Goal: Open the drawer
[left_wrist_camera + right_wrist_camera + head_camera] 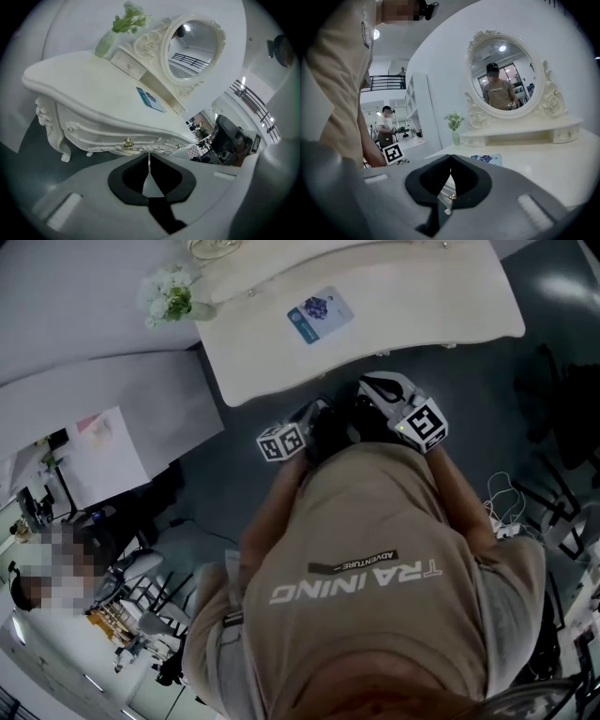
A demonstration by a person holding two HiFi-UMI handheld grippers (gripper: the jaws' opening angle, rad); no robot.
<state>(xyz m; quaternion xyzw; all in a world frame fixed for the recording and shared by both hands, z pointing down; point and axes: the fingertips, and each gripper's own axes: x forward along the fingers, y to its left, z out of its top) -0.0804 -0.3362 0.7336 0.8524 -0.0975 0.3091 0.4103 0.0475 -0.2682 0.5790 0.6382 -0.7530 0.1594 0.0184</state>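
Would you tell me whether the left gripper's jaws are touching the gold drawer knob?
Apart. In the left gripper view, the left gripper is shut on nothing, and the gold drawer knob sits off to the left of its tips.

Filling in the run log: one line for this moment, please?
drawer: closed | left gripper: shut, empty | right gripper: shut
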